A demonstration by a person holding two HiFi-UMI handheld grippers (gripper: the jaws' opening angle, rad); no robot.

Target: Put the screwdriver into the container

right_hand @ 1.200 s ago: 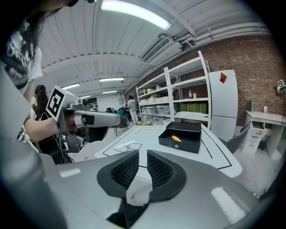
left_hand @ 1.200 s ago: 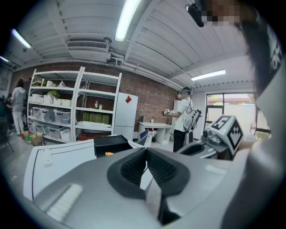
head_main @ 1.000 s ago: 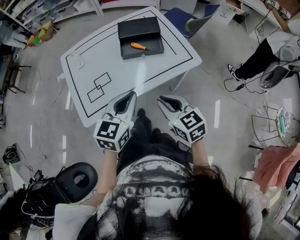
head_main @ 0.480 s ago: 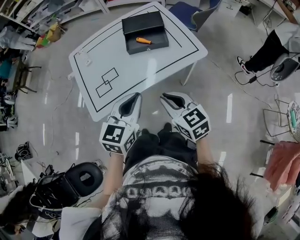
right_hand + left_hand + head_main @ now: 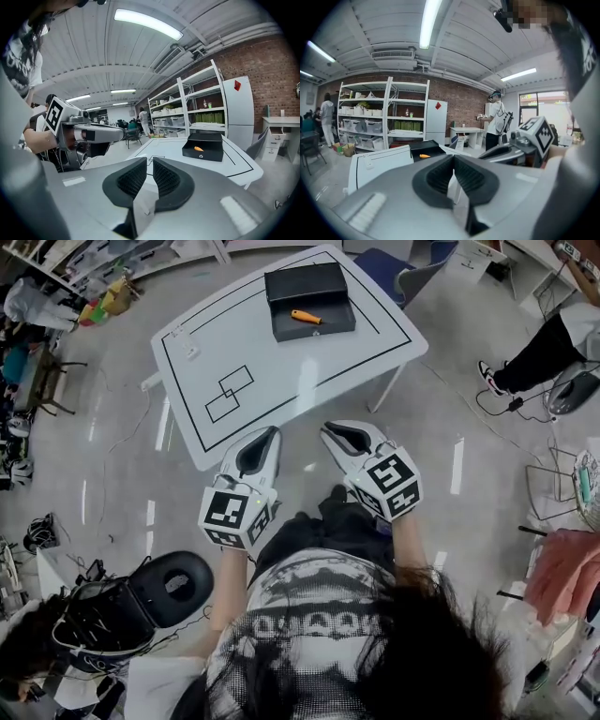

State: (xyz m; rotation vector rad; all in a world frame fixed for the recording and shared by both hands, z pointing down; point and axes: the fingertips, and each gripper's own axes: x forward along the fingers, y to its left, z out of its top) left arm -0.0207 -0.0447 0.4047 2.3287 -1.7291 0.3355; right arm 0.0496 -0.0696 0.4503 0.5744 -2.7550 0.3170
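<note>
Screwdriver lies inside the box at twelve o'clock on the table. Left gripper looks closed, right gripper narrowly parted, both empty. Best not to disturb the box.

A white table with black lines has a blue chair at its far side; perhaps a pink cloth hangs far right.

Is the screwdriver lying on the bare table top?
No, the screwdriver lies inside the open black container, which stands at the far end of the table.
</note>
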